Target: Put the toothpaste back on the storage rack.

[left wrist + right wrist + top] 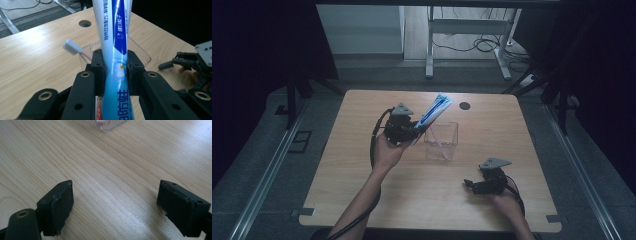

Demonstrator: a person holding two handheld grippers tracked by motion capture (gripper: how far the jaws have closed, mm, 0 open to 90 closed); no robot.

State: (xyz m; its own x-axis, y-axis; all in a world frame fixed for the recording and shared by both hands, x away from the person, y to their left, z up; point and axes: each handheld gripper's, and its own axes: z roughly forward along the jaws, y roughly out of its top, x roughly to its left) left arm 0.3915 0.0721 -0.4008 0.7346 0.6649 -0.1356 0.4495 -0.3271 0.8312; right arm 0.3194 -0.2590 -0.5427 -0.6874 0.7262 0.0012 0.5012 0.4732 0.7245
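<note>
A blue and white toothpaste tube (433, 110) is clamped between the black jaws of my left gripper (412, 131), which is held above the table just left of a clear square container (441, 140). In the left gripper view the tube (115, 37) runs up between the pads, tilted over the container (140, 52). A pink toothbrush (439, 141) with a white head (71, 47) leans inside that container. My right gripper (473, 184) rests low at the table's front right, jaws wide apart over bare wood (115, 197), nothing between them.
The wooden table (362, 190) has a round cable hole (465, 105) near its far edge. A corner of the clear container (108, 125) lies beyond the right gripper. Past the table stand a white desk frame (472, 30) and floor cables.
</note>
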